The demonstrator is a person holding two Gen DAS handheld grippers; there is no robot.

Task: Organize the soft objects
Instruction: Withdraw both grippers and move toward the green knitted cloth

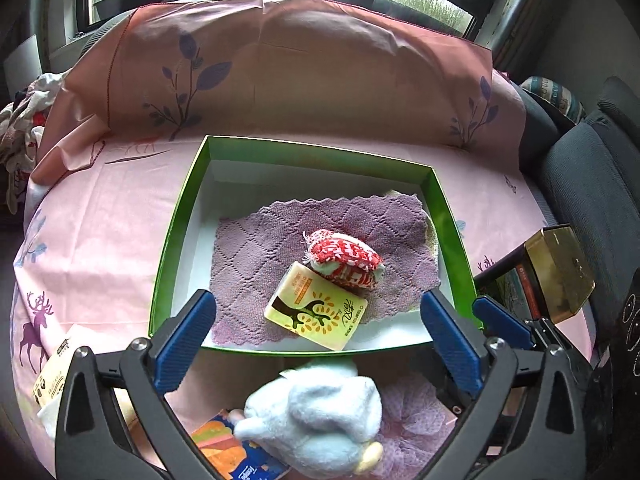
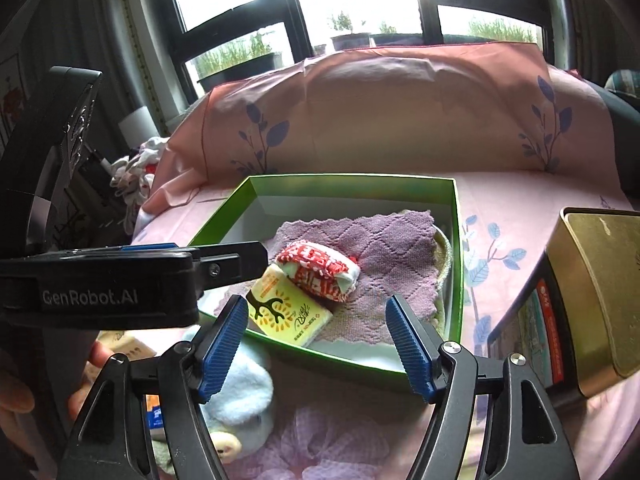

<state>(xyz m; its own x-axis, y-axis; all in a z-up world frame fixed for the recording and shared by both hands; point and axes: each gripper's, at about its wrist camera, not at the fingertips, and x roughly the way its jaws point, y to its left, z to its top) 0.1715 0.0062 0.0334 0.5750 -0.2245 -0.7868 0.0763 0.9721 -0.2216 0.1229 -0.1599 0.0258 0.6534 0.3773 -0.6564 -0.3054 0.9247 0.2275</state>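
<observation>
A green box (image 1: 180, 216) (image 2: 456, 248) with a white inside stands on the pink sheet. In it a purple knitted cloth (image 1: 260, 248) (image 2: 384, 240) is spread out. On the cloth lie a red-and-white woven pouch (image 1: 344, 260) (image 2: 320, 268) and a yellow tissue pack (image 1: 316, 312) (image 2: 284, 312). A pale blue plush toy (image 1: 316, 412) (image 2: 240, 396) lies just in front of the box, under both grippers. My left gripper (image 1: 318, 336) is open wide over the box's near edge, holding nothing. My right gripper (image 2: 318, 336) is open too, empty, beside the left gripper's black housing (image 2: 100, 292).
A gold tin (image 1: 560, 272) (image 2: 596, 288) stands right of the box. A purple mesh pouf (image 1: 412, 424) (image 2: 320, 440) lies beside the plush toy. Tissue packs (image 1: 52, 380) and an orange-blue pack (image 1: 232, 452) lie at the near left. A pink cushion (image 1: 300, 72) backs the table.
</observation>
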